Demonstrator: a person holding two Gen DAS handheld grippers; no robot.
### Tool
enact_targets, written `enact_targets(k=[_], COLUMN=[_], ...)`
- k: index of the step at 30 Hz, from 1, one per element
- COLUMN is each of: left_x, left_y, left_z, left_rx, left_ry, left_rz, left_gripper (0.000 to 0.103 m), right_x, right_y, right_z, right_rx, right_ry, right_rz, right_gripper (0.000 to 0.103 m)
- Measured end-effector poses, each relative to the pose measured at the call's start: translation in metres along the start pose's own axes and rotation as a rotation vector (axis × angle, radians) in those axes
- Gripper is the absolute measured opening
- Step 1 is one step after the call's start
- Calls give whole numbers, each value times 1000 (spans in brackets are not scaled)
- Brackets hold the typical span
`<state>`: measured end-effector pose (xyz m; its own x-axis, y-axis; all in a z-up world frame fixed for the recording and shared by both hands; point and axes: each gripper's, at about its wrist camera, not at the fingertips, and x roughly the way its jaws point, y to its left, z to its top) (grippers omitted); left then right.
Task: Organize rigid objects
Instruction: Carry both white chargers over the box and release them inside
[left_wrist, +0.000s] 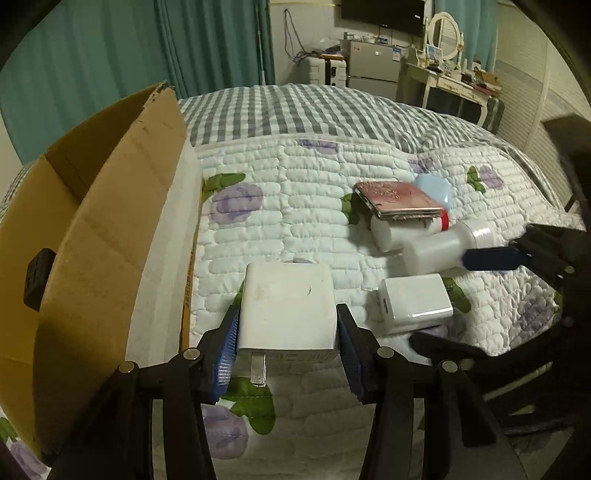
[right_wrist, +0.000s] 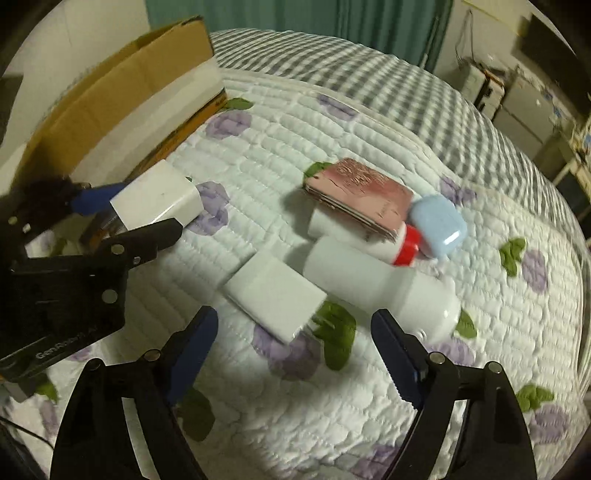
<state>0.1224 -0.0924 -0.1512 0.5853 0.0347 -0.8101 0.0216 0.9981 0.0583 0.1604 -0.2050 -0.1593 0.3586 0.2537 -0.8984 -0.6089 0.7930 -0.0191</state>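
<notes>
Cardboard box (left_wrist: 92, 206) gapes at nine o'clock, presumably the destination. White bottle (right_wrist: 373, 284) lies at one o'clock of the wide-open right gripper (right_wrist: 295, 354). Large charger (left_wrist: 288, 306), prongs rearward, sits clamped in the left gripper (left_wrist: 286, 332), likely box-bound.

Only one partly blurred white word, starting "GenRobot", could be read, printed on the left gripper (right_wrist: 122, 206) body.

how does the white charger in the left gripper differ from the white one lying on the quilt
The large white plug charger is clamped in the left hand-held gripper, prongs toward the camera; the smaller white charger block lies free on the floral quilt, ungripped. Both are white, boxy, glossy plastic.
</notes>
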Motion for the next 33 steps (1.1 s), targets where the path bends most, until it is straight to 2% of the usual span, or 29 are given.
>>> enact_targets(k=[7, 8, 9, 10, 14, 19, 27, 33], left_x=[0, 1, 1, 0, -2, -10, -36, -70], left_y=[1, 0, 0, 0, 0, -4, -7, -2], left_z=[1, 1, 0, 0, -1, -4, -2, 5], left_rx=[1, 4, 4, -1, -3, -1, -6, -5], left_ry=[13, 16, 18, 20, 27, 25, 0, -64], left_rz=[-22, -22, -23, -26, -31, -54, -106, -145], left_gripper=[50, 50, 50, 50, 50, 50, 50, 50], right_x=[20, 22, 24, 28, 26, 9, -30, -64], right_y=[19, 20, 21, 20, 18, 9, -1, -16], right_z=[12, 13, 13, 14, 10, -2, -15, -9], right_rx=[-62, -60, -55, -47, -27, 11, 68, 151], right_ry=[8, 8, 8, 17, 7, -6, -73, -123], right_rz=[-10, -15, -14, -27, -27, -46, -137, -195], right_gripper=[84, 82, 70, 65, 65, 65, 65, 65])
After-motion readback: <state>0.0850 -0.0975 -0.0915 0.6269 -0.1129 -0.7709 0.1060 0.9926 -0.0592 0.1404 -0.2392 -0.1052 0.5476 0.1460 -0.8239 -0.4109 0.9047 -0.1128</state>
